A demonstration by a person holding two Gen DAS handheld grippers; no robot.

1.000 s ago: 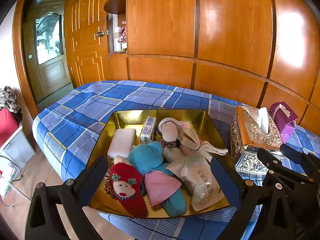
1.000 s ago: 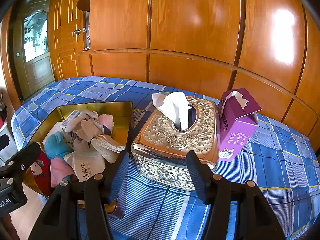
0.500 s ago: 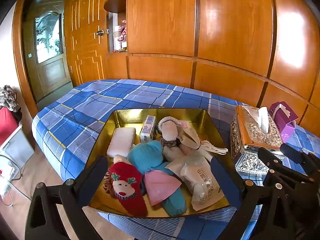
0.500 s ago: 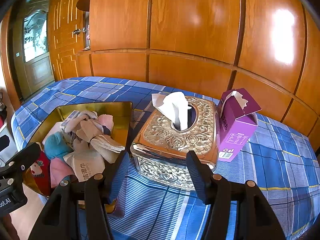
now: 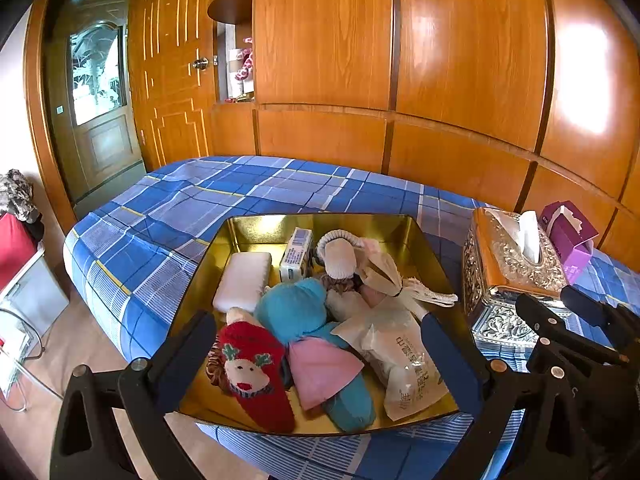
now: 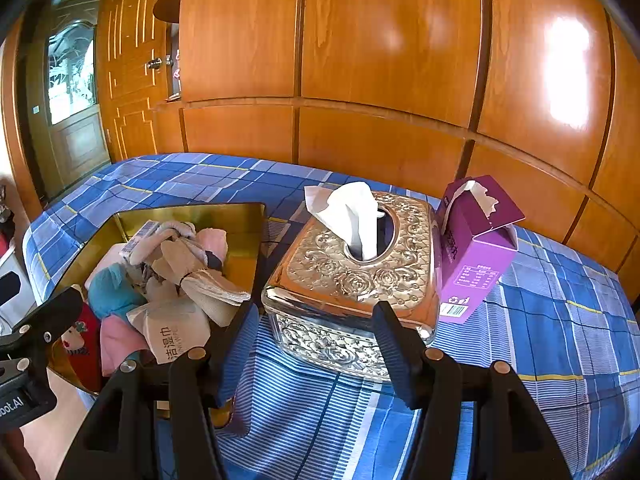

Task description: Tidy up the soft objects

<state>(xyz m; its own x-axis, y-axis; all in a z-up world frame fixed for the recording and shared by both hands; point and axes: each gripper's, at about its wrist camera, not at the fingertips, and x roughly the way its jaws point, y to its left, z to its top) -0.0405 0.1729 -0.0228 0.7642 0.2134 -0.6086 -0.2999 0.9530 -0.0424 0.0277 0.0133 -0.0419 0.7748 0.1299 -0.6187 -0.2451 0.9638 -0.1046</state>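
Left wrist view: the soft items (red sock (image 5: 256, 372), blue sock (image 5: 304, 320), pink cloth (image 5: 320, 368), wipes pack (image 5: 408, 364)) lie heaped in the gold tray (image 5: 256, 228) on the bed (image 5: 168, 216); this fits either gathered or awaiting sorting. The red sock's long axis runs toe toward the camera. Left gripper (image 5: 316, 340) and right gripper (image 6: 316, 324) stand open, empty

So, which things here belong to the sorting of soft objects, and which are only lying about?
For the job:
- gold tray
- red sock
- blue sock
- pink cloth
- white sponge
- wipes pack
- left gripper, open
- right gripper, open

Lying about:
- metal tissue box
- purple carton
- plaid bed
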